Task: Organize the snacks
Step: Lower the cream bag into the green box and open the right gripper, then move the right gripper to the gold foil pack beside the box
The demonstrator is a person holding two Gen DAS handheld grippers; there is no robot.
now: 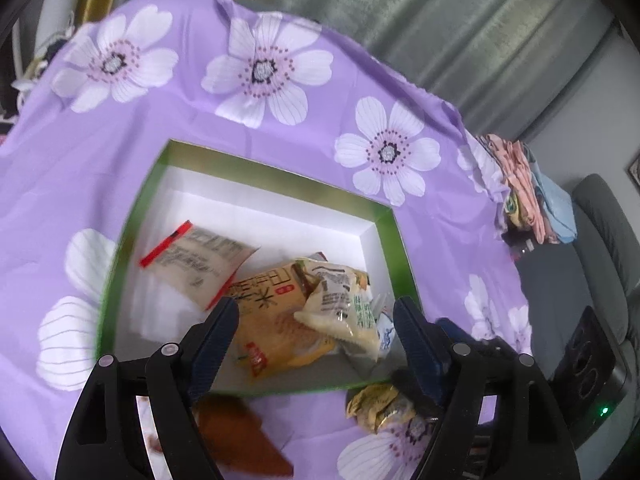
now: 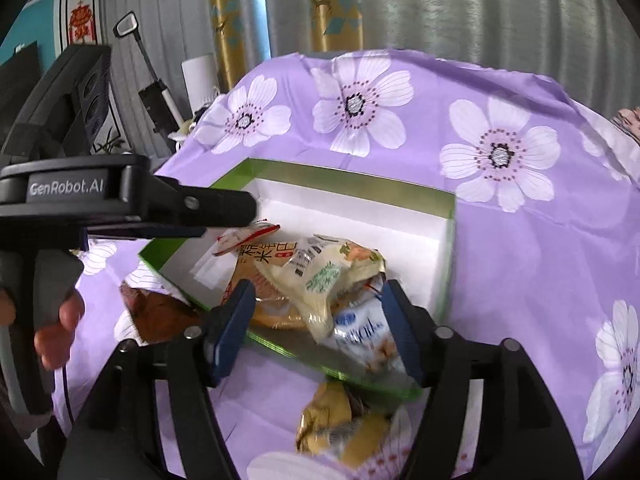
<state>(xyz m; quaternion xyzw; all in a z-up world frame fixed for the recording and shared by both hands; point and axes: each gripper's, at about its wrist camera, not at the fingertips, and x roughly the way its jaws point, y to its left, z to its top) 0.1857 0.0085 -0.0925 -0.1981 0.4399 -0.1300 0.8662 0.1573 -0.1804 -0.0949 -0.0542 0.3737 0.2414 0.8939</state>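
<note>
A green-rimmed box with a white interior is seen on a purple flowered cloth. Inside it, several snack packets are piled toward the near side: a red-edged packet, an orange packet, a cream packet and a blue-and-white packet. The left gripper is held over the box with fingers spread and nothing pinched. The right gripper is likewise spread, empty, above the pile. A gold packet and a brown packet are left on the cloth just outside the near wall.
</note>
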